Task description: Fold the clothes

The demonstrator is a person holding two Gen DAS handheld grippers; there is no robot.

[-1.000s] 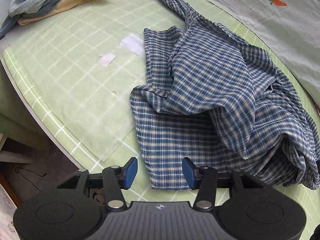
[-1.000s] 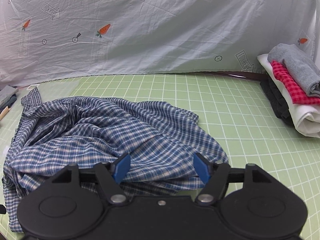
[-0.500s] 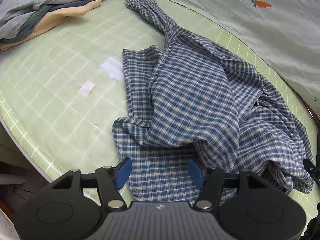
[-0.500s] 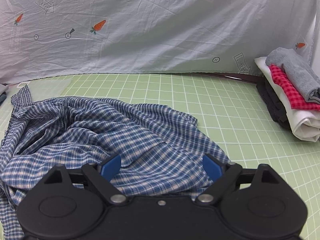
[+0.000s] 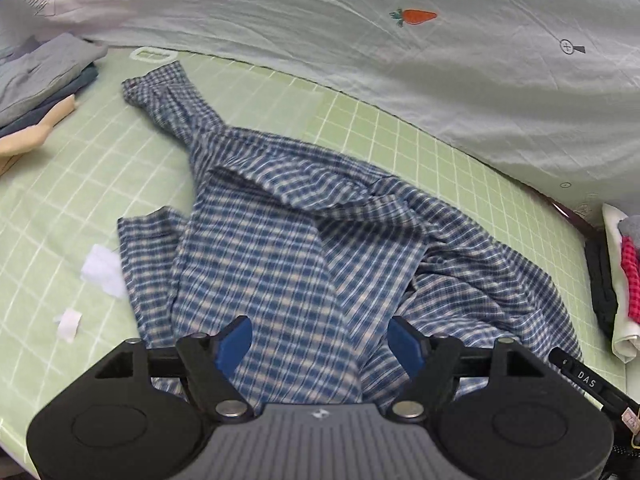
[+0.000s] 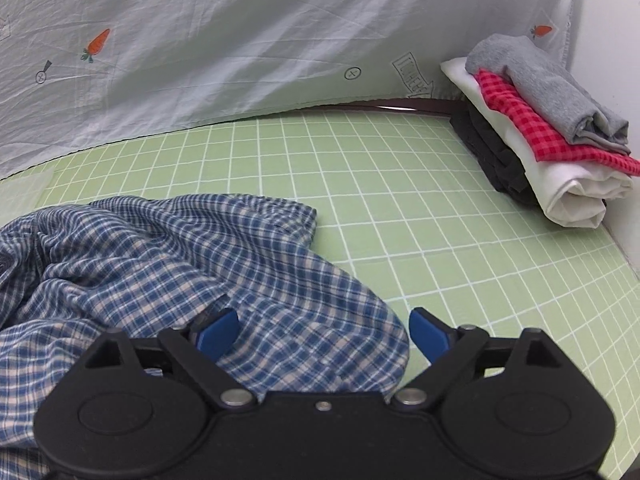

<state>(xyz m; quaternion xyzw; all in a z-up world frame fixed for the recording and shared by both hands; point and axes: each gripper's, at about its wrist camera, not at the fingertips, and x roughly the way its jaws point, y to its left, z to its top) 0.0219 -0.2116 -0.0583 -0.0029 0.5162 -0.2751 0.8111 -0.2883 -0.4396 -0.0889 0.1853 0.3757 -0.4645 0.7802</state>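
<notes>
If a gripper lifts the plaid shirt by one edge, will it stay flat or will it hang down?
Probably it hangs: the shirt lies crumpled in soft folds, so the cloth looks thin and floppy. It seems light. Pushed, it would likely bunch rather than slide whole on the mat.

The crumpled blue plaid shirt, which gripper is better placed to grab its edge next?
Right, probably. The right gripper is open astride the blue plaid shirt's rounded edge; the left gripper is open over mid-fabric.

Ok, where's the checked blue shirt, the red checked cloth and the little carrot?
checked blue shirt (image 5: 280,240): left wrist view, middle of its crumpled body.
red checked cloth (image 6: 516,112): right wrist view, its top face in the stack.
carrot (image 5: 418,16): left wrist view, its orange body.
</notes>
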